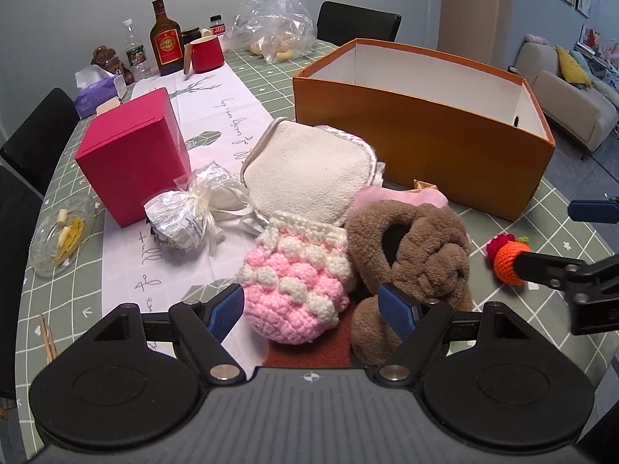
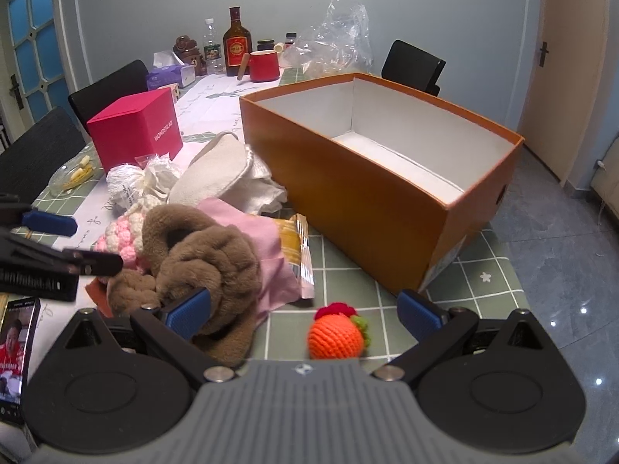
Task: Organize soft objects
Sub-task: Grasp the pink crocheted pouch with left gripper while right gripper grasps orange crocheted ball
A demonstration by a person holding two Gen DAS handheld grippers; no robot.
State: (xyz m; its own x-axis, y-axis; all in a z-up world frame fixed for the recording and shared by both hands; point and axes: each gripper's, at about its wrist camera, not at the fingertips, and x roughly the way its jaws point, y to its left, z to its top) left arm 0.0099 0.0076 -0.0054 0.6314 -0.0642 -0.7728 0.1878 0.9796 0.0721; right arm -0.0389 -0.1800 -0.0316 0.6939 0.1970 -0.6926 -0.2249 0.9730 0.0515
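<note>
My left gripper [image 1: 311, 314] is open, its blue pads on either side of a pink-and-white crochet pouch [image 1: 298, 290] lying on the table. Right of the pouch lies a brown plush slipper [image 1: 418, 247], with a cream towel pad [image 1: 309, 170] behind both. My right gripper [image 2: 305, 314] is open too, with an orange crochet fruit [image 2: 336, 334] on the table between its pads, touching neither. The brown plush slipper [image 2: 201, 255] presses against its left finger. Behind stands an open orange box [image 2: 387, 185], white inside and holding nothing. The left wrist view shows the orange box [image 1: 425, 131] and the crochet fruit [image 1: 508, 259] at the right.
A magenta box [image 1: 133, 154], a gauze gift bag [image 1: 193, 208] and a glass dish [image 1: 62, 232] sit left. Bottles, a red mug [image 1: 207, 54] and a plastic bag [image 1: 274, 23] line the far end. A pink cloth [image 2: 267, 239], a snack packet [image 2: 300, 247] and a phone [image 2: 15, 352] lie near.
</note>
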